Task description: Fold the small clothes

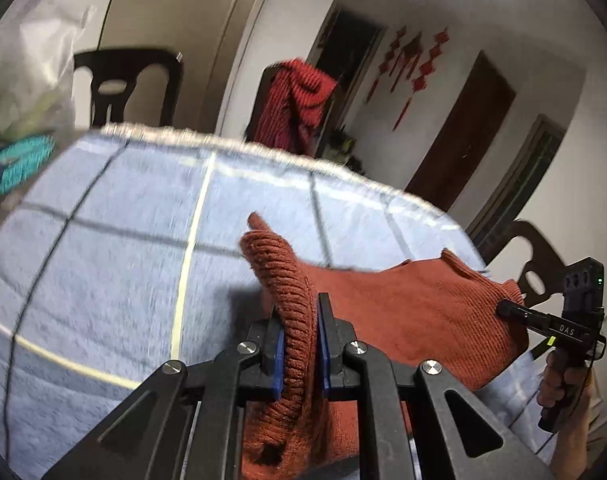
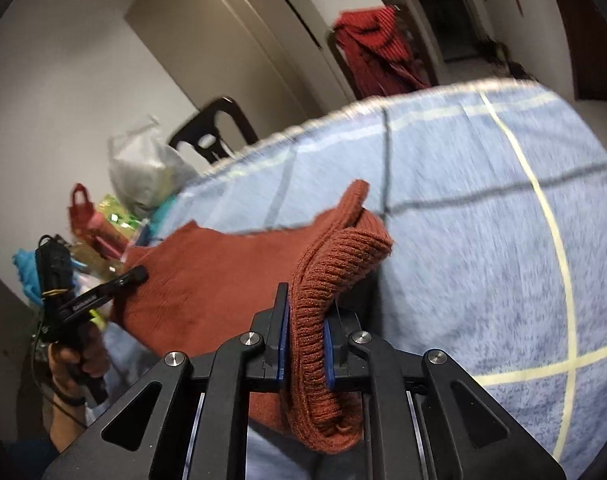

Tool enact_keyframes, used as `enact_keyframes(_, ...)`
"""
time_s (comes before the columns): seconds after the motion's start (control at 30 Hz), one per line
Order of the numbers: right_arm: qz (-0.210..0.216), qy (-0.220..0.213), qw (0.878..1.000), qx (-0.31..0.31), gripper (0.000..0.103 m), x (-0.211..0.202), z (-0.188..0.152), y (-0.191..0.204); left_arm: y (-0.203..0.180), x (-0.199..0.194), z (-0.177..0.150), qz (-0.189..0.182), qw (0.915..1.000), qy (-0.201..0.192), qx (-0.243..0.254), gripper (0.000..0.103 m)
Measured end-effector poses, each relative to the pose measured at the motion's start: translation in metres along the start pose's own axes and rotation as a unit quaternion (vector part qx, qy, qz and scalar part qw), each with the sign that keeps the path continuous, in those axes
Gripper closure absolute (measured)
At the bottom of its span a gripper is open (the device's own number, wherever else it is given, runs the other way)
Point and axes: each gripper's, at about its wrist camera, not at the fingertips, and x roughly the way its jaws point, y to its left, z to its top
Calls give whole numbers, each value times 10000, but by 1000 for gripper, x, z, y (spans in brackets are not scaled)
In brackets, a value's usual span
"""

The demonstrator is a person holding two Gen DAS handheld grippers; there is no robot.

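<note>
Nearest the left wrist camera, the left gripper [image 1: 300, 336] has its jaws drawn in on a ribbed edge of the rust-red knit garment [image 1: 415, 312]; the blue pads [image 1: 278, 354] press the rib from both sides, and the fold rises past the fingertips and curls over to a small point. Below the pads the knit hangs down between the black linkage arms.

The right gripper [image 2: 306, 326] shows the same in its own view: jaws nearly closed, blue pads [image 2: 282, 344] squeezing another ribbed band of the garment [image 2: 207, 280], which arches up over the fingertips and droops in a bunch beneath them.

Between the two grips the plainer knit panel stretches across, lifted off the blue checked blanket [image 1: 115, 248], apparently clear of it, though motion blur makes the lower edge hard to judge. Each camera sees the other gripper at the garment's far corner, held by the person's hand [image 1: 559, 384].

Farther off, at the blanket's edge, lie a white plastic bag [image 2: 143, 168] and some colourful clutter. Beyond stand black chairs [image 1: 123, 84], one draped with a red striped cloth [image 1: 295, 108], then pale walls, dark doors and red hanging ornaments [image 1: 415, 60].
</note>
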Motion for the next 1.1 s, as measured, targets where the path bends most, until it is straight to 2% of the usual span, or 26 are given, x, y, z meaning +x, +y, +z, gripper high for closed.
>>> enact_keyframes(0.2,183,-354,9988,-281,90,-49,-4,36,-16,-50,6,-194,9991,-296,224,88)
enact_keyframes(0.3,175,-403,9985,-335,90,-70,-25,43,-17,-71,-12,-221,9989,-294,298,88)
enact_keyframes(0.4,180,-303,9992,-179,90,-80,-53,39,-9,-80,-38,-199,9994,-134,241,88)
enact_keyframes(0.47,115,-166,9998,-6,90,-78,-70,31,-2,-79,-60,-176,9997,44,141,88)
enact_keyframes(0.6,-65,319,9970,701,90,-57,-110,-10,20,-60,-100,-62,9984,518,-208,88)
enact_keyframes(0.73,-278,579,9927,1025,90,-41,-130,-36,43,-43,-122,76,9948,797,-622,88)
enact_keyframes(0.9,-185,501,9927,1081,89,-42,-131,-41,42,-46,-132,100,9948,753,-683,88)
enact_keyframes(1.1,-239,341,9969,672,89,-50,-121,-26,40,-54,-137,115,9960,643,-615,88)
